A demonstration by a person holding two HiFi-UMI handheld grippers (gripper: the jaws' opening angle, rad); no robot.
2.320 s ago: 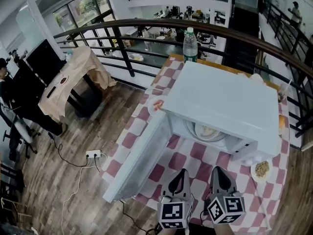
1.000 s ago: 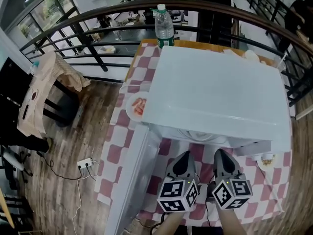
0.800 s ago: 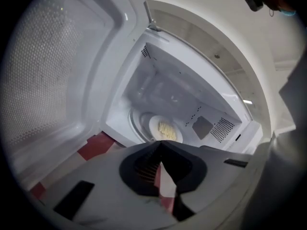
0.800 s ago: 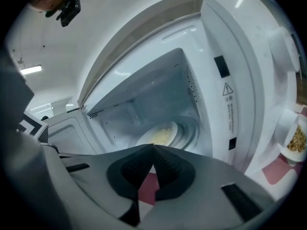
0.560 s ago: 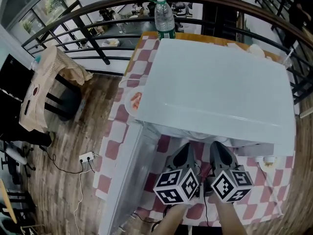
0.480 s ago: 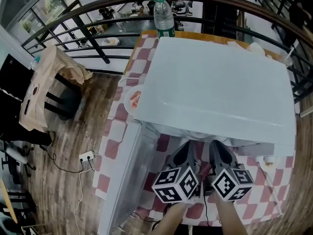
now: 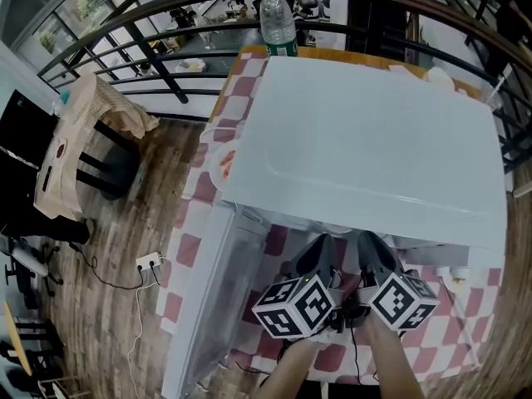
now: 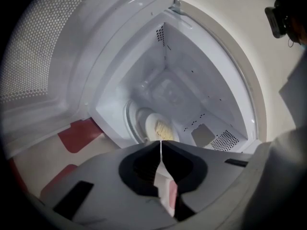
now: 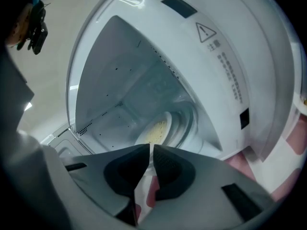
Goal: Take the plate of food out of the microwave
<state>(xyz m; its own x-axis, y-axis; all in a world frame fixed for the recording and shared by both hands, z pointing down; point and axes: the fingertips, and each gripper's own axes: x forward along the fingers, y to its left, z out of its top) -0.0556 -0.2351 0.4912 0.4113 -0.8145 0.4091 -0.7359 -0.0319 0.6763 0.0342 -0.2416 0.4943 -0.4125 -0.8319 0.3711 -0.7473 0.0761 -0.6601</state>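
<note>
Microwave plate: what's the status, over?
Left gripper and right gripper shut, empty, at the microwave mouth. Plate of food inside, untouched. Door open, nothing blocking.

White microwave point(image 7: 366, 123); tablecloth point(image 7: 189, 223) checked (red, white squares).

A warning triangle point(image 9: 204, 31) marks the microwave point(image 9: 254, 75) front; adjoining small print seems illegible.

A table point(image 7: 193, 223) in a red-and-white checked cloth carries a white microwave point(image 7: 366, 131), a water bottle point(image 7: 278, 11) behind it and a plate point(image 7: 223, 166) just beside it.
</note>
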